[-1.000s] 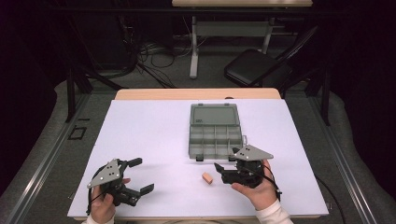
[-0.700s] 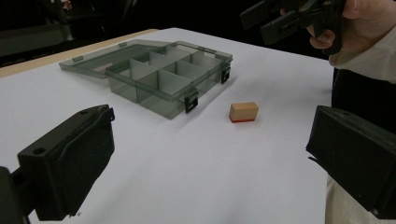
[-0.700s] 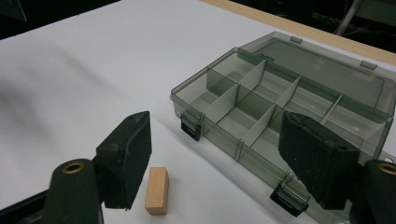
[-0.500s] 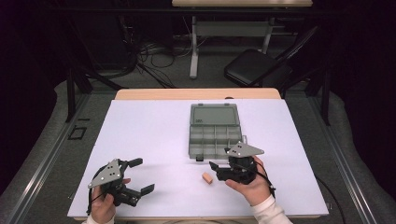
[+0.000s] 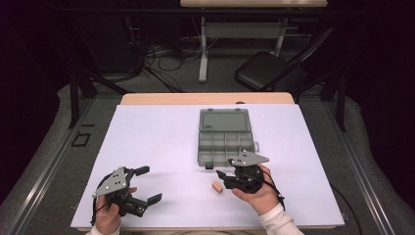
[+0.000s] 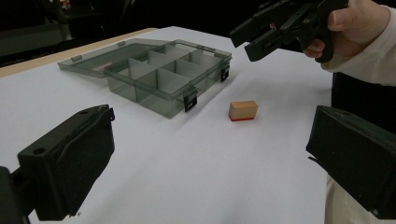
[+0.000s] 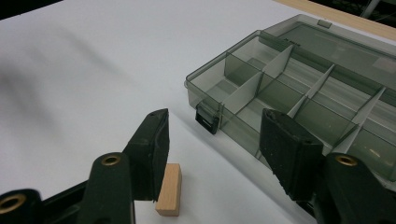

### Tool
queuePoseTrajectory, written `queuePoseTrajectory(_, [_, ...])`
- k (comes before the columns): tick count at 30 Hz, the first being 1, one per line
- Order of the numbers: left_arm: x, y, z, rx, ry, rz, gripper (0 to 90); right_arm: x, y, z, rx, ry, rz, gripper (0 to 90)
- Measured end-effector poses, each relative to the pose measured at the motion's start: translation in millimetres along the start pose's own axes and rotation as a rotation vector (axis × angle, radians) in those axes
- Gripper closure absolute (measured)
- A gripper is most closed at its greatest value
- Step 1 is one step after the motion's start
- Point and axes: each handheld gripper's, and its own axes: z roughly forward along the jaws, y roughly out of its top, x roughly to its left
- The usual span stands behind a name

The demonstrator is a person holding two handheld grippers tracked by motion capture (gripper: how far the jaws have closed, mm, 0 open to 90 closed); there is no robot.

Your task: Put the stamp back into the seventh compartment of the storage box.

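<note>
Half-open jaws of the right gripper (image 7: 210, 144) have just been closing, empty, above the wooden block (image 7: 169, 189); the left gripper view reveals its red underside.

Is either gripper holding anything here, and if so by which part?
Nothing is held. The right gripper has been closing, jaws apart, short of the wooden block; the left gripper is open.
</note>
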Motion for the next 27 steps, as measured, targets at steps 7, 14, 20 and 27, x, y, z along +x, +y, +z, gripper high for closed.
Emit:
queuePoseTrajectory(7, [0.3,0.2,-0.1,0.007,-0.007,0.002,0.6,1.4,-5.3,3.8,0.001,0.005,0.005,46.5])
queuePoseTrajectory(14, [0.3,0.1,-0.1,0.008,-0.010,0.003,0.6,2.1,-10.4,7.6,0.024,0.020,0.028,49.2])
queuePoseTrajectory(20, [0.3,0.1,0.1,0.009,-0.012,0.004,0.7,6.1,-14.4,12.9,0.038,0.033,0.010,50.2])
queuePoseTrajectory(27, [0.5,0.1,0.4,0.011,-0.010,0.005,0.7,10.2,-18.7,18.3,0.077,0.039,0.004,53.4])
